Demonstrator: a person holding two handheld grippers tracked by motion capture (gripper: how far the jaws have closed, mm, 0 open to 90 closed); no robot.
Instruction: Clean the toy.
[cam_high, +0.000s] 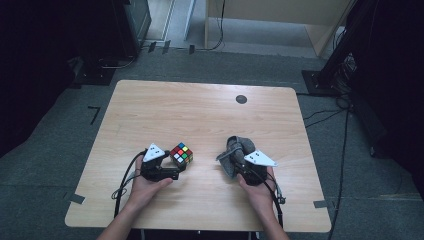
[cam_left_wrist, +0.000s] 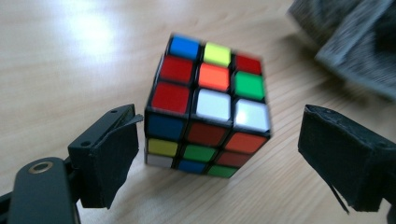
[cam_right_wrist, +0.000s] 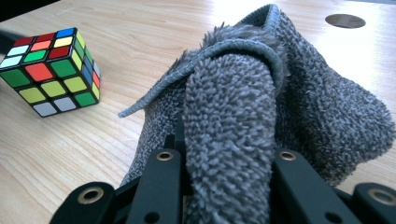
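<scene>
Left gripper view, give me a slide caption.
Open left gripper straddles a scrambled puzzle cube on the wooden table, pads clear of it.

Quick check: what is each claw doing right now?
Left claw: open, around the multicoloured plastic puzzle cube, pads clear.
Right claw: closed on the grey fluffy cloth.

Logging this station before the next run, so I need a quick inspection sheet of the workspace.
Surface: light wooden table, bare but for a dark round disc.
Job's things: multicoloured puzzle cube on the table; fluffy grey cloth.
Clutter: nothing seen.
Grippers: left gripper open, cube between its jaws, untouched; right gripper shut on the cloth.
Cables: one trailing from each gripper; more on the floor.
Surroundings: grey carpet, dark stands, wooden furniture.
</scene>
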